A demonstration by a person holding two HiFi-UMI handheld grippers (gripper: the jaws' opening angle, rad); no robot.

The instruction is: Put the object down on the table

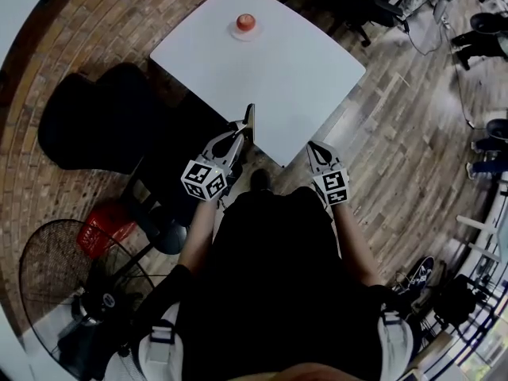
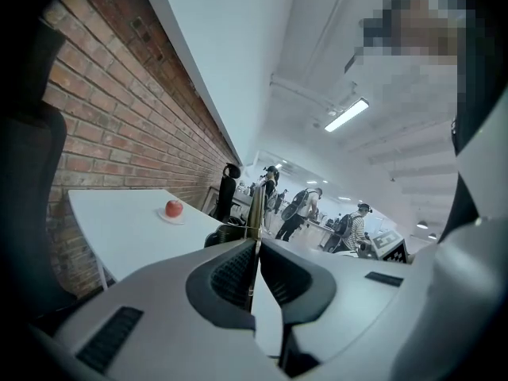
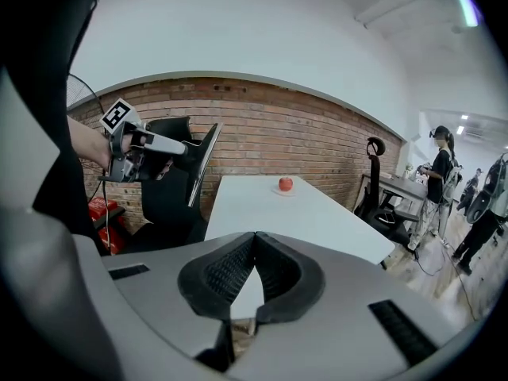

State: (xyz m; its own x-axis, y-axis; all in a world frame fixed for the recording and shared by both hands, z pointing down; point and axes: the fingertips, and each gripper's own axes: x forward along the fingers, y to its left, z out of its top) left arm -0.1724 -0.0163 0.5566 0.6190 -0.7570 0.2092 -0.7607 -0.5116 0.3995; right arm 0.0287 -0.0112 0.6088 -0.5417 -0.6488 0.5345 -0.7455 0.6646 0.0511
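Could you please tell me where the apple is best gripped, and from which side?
Across its widest middle, from above: the apple is round and sits alone on a saucer far across the table, so the jaws likely clear everything.

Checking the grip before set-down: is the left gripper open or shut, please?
Shut: fingers of the left gripper pinch a thin flat panel.

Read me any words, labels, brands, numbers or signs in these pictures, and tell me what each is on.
No readable text in any view.
Marker cube on the left gripper: black-and-white squares only, no letters.
Marker cube on the right gripper: the same.
Flat panel held by the left gripper: no print visible.
Red crate: too small to tell.
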